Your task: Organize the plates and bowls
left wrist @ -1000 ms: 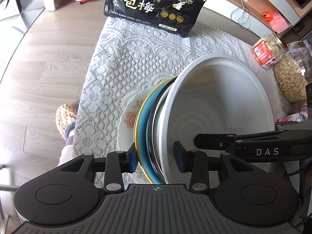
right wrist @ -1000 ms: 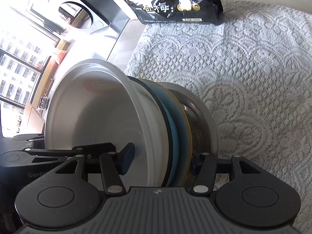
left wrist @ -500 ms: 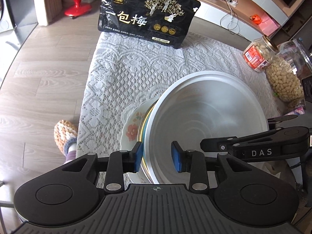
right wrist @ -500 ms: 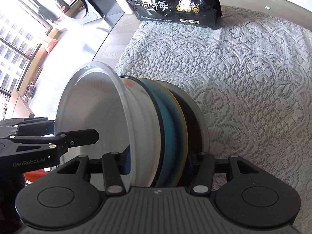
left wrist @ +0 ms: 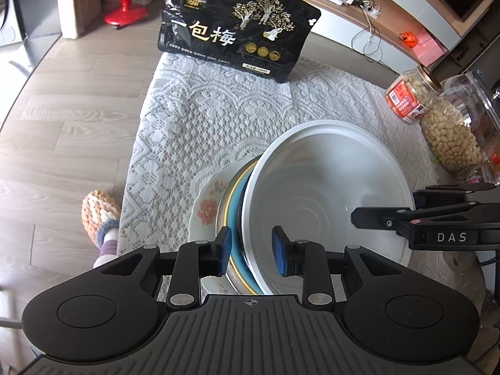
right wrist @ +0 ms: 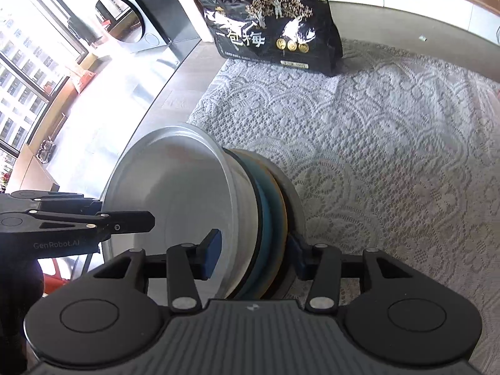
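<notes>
A stack of dishes stands tilted on edge above the white lace tablecloth (left wrist: 218, 118), held from both sides. Nested front to back are a wide white bowl (left wrist: 328, 193), a blue plate with a gold rim (left wrist: 235, 200) and a white plate with a red flower print (left wrist: 207, 209).

The left gripper (left wrist: 252, 251) has just been closing its jaws; they pinch the bowl's wall and the blue plate's rim, while the flowered plate lies outside its left pad.

The right gripper (right wrist: 254, 253) has also been closing; its jaws clamp across the whole stack (right wrist: 268, 206).

A black snack bag with gold trees (left wrist: 237, 28) stands at the cloth's far edge, a clear jar of peanuts (left wrist: 450, 137) to the right
</notes>
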`<state>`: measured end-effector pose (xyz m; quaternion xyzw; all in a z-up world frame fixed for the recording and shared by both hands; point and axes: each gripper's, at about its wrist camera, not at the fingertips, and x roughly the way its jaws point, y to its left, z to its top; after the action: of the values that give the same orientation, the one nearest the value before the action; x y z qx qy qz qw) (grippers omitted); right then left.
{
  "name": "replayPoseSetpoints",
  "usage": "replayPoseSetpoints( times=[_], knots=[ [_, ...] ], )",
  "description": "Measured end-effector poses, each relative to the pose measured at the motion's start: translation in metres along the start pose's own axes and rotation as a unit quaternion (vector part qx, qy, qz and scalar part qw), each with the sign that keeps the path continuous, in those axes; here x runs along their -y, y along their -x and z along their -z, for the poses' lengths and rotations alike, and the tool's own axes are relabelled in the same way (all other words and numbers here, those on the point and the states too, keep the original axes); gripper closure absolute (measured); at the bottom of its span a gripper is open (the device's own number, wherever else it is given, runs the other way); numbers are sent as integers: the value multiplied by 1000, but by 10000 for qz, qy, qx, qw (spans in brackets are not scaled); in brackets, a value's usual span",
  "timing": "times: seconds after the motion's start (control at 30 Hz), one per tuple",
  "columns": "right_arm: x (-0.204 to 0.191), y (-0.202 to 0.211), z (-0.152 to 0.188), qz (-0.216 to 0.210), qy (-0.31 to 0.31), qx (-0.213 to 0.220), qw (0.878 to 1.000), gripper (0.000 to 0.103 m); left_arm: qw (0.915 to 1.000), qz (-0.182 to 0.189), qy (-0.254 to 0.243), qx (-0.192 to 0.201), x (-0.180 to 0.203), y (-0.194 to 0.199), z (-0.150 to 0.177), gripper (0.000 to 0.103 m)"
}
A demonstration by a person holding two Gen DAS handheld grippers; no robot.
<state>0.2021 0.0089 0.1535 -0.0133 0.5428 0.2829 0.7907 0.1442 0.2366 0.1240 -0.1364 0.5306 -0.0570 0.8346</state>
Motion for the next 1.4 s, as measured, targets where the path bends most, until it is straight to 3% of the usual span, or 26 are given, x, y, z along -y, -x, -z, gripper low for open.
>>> replayPoseSetpoints(
  times=[0.1,0.4,0.47,0.57,0.8,0.9,1.1,1.27,1.4],
  knots=[
    [-4,13,-1,516,472,493,9963,53,10000,-48,57,12,-4,-1,0,71],
    [6,-22,11,143,121,60,9998,53,10000,6,73,1,-9,-3,6,68],
    [7,-31,14,-9,-10,4,10000,47,10000,67,61,-9,-9,-3,5,68],
    [1,-36,19,101,39,185,9998,46,10000,82,39,-27,-8,-3,4,71],
    [21,-41,15,-450,-563,406,9966,46,10000,-1,8,40,-7,1,-3,71],
    [21,-43,16,-465,-527,383,9968,46,9995,-29,120,292,-12,8,-3,69],
    [6,-22,19,-181,105,604,9980,46,9988,250,361,223,-25,2,13,68],
    [9,-16,18,-176,87,702,9973,52,9966,427,650,260,-32,-4,21,60],
    [7,-16,20,-70,247,781,9966,55,9970,222,532,508,-30,-1,28,48]
  ],
)
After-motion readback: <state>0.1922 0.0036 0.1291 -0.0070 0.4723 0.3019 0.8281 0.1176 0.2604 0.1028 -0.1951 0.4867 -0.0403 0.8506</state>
